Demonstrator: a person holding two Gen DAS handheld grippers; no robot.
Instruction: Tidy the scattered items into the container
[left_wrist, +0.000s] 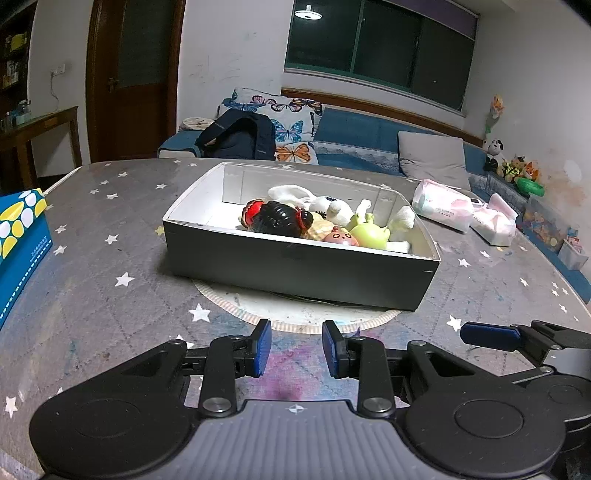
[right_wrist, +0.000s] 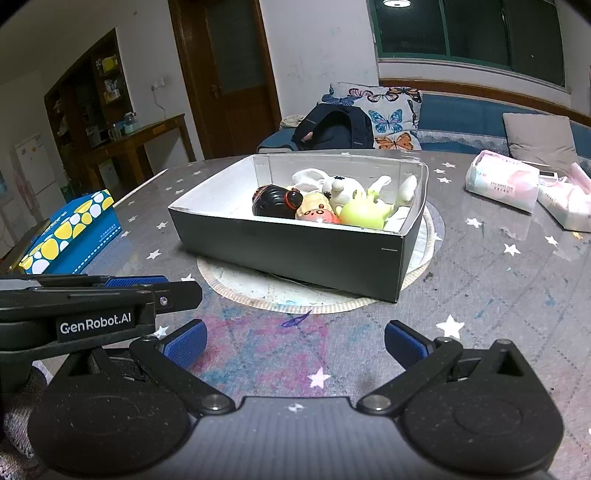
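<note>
Grey cloth printed with white stars covers the table (left_wrist: 110, 295), and behind it a blue sofa (left_wrist: 369, 133) is seen under a dark window. One dark, white-lined box (left_wrist: 295, 269) is set on one round mat (left_wrist: 236, 306) near the middle of the table. Four toys can be counted inside it, all crowded toward its right end: one black-haired doll head (left_wrist: 275, 218) with red buns, one white plush rabbit (left_wrist: 328, 206), one small peach-coloured figure (left_wrist: 341, 238) and one light green toy (left_wrist: 369, 234). No toy is seen lying loose on the cloth. One blue tissue box (right_wrist: 70, 232) with yellow and white spots is placed at the left edge, and two pink-and-white soft packs (right_wrist: 502, 184) are lying at the far right, well apart from the box. Two grippers are held low over the near edge, side by side. The left gripper (left_wrist: 297, 349) is kept partly open with nothing between its blue pads (left_wrist: 263, 349). The right gripper (right_wrist: 295, 343) is spread wide and is likewise empty
</note>
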